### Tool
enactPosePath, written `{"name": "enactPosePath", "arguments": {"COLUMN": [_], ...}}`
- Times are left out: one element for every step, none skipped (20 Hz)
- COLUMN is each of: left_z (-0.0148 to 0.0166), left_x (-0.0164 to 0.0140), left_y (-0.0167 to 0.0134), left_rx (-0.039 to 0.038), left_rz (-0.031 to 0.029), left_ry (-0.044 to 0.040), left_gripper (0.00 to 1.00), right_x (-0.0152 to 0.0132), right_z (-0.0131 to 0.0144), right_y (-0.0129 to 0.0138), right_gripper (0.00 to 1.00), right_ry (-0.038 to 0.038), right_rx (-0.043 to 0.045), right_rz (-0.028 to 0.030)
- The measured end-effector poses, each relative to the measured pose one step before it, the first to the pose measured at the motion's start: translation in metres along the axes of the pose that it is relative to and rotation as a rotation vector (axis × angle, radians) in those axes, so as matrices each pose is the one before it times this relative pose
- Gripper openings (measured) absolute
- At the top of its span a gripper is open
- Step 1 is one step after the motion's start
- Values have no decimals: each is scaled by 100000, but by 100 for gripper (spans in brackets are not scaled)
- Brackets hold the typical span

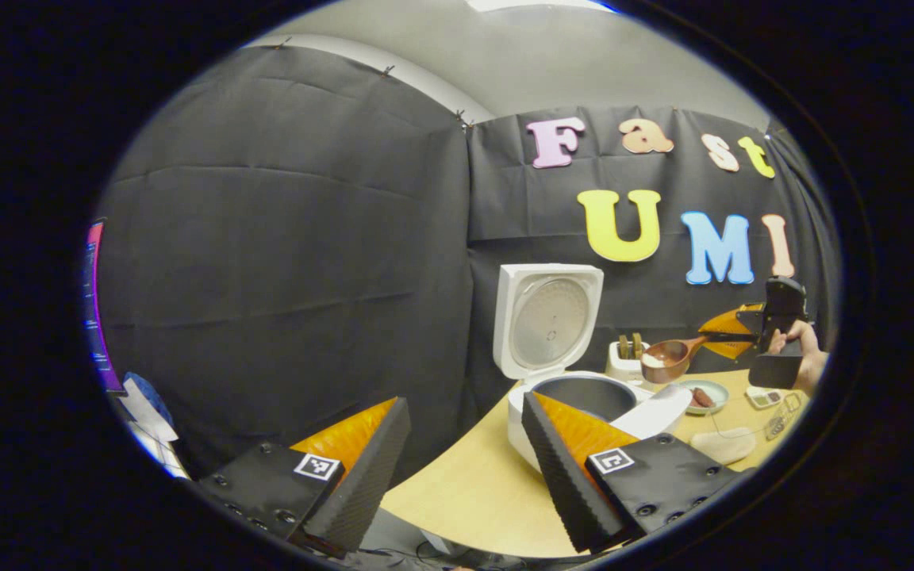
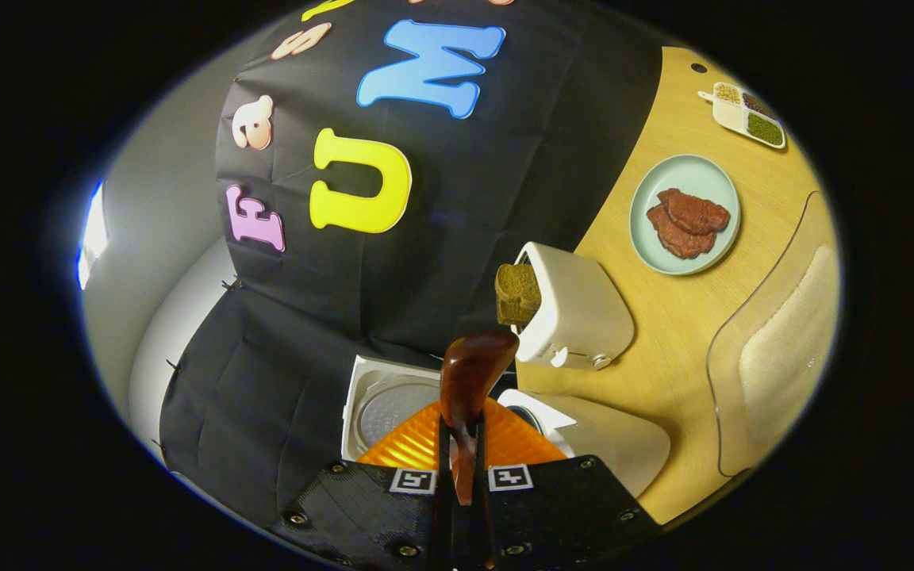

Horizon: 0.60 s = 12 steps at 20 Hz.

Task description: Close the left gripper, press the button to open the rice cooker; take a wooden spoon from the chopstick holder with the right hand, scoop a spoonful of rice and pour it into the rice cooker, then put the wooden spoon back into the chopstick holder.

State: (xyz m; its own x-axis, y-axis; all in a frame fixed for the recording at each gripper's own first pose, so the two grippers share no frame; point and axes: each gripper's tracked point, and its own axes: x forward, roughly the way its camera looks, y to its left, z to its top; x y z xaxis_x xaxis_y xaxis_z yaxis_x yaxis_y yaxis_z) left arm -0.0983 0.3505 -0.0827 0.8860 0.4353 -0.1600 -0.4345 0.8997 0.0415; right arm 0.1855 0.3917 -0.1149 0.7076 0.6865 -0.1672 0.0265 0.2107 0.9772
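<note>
Rice cooker (image 1: 576, 396) open, loaded wooden spoon (image 1: 667, 359) nearing the pot
Right claw (image 2: 463, 456) clamps the handle at cooker's 2 o'clock; left claw (image 1: 457, 468) gapes, empty; pouring, return remain

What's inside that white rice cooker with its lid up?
The white rice cooker stands open, showing a dark inner pot. Its bottom is hidden by the rim and the left gripper's finger, so any rice there cannot be seen.
</note>
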Motion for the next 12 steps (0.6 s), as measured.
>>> {"name": "enactPosePath", "arguments": {"left_z": [-404,-413,-451,-160,-379,-232,-440,-272,-204,-181,-388,-182], "left_x": [-224,-249,-338,-350,-150,-333,-310,-308,-568,-276,-246,-43], "left_y": [624,512,601,588,498,640,686,685,750,689,650,490], "left_rx": [-687,-556,-321,99,190,36,-265,-460,-458,-473,-397,-471], "left_rz": [1274,1227,1071,1434,1430,1540,1511,1592,1629,1657,1563,1193], "left_ry": [658,794,618,260,392,520,665,673,768,726,577,604], "left_gripper": [98,98,98,98,98,98,98,98,98,98,98,92], "right_x": [969,1103,1100,974,1027,979,1085,913,514,467,823,518], "right_z": [-447,-548,-757,-669,-812,-711,-738,-695,-841,-619,-768,-507], "right_y": [313,295,475,510,510,267,219,31,147,-3,261,91], "right_gripper": [9,9,9,9,9,9,9,9,9,9,10,9], "right_ry": [1243,1776,1809,1635,1185,1120,1082,1129,1166,1272,1465,1367], "right_rx": [-2291,-2526,-2843,-2863,-2924,-3351,-3657,-4134,-4486,-4636,-5027,-5183], "right_rz": [-593,-653,5,198,365,-798,-1158,-1575,-1357,-1197,-1424,-1370]}}
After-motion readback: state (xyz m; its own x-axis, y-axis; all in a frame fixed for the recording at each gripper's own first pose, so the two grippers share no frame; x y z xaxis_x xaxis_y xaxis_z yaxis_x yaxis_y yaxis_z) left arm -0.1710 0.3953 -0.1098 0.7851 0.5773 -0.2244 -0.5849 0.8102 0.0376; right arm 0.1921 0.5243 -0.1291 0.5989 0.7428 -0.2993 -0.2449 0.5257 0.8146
